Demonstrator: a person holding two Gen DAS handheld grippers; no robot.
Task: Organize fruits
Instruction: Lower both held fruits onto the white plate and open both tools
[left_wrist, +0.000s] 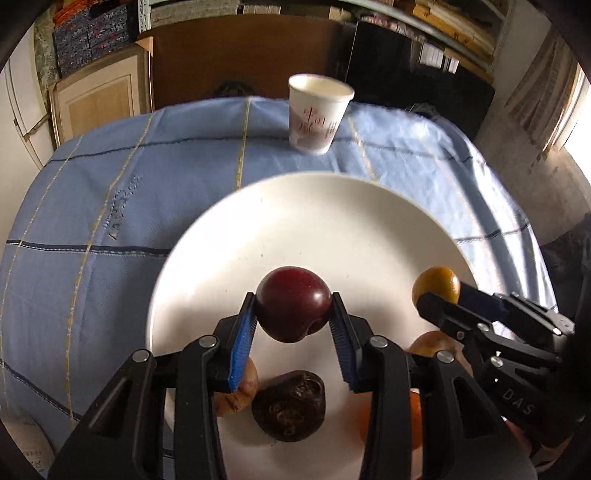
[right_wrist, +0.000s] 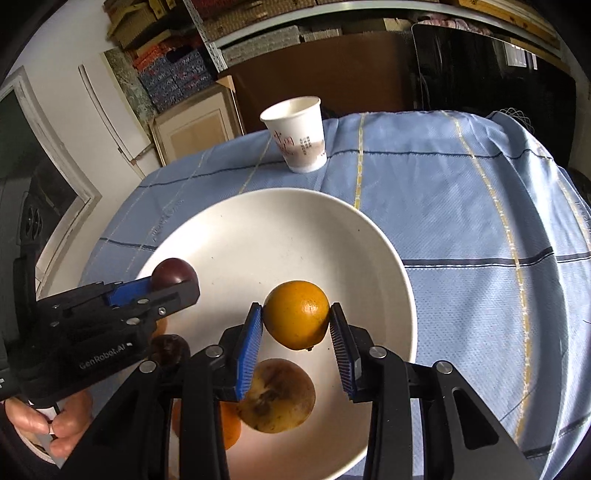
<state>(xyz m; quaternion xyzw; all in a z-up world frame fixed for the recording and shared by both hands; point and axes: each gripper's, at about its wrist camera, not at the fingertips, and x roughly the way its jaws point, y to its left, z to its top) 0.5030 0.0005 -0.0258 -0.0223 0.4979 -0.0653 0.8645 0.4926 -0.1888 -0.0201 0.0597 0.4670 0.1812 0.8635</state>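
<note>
A white plate (left_wrist: 332, 206) lies on the blue checked cloth. My left gripper (left_wrist: 293, 321) is shut on a dark red plum (left_wrist: 293, 302) and holds it above the plate; it also shows in the right wrist view (right_wrist: 173, 282). My right gripper (right_wrist: 297, 321) is shut on a yellow-orange citrus fruit (right_wrist: 297, 314), also over the plate; that fruit shows in the left wrist view (left_wrist: 436, 284). On the plate lie a dark wrinkled fruit (left_wrist: 290, 406), a brown-spotted fruit (right_wrist: 277, 395) and an orange (right_wrist: 231, 424), partly hidden by the fingers.
A white paper cup (left_wrist: 317, 112) with red print stands upright on the cloth behind the plate; it also shows in the right wrist view (right_wrist: 297, 134). Cardboard boxes and shelves stand beyond the table's far edge. Blue cloth (right_wrist: 480, 221) stretches right of the plate.
</note>
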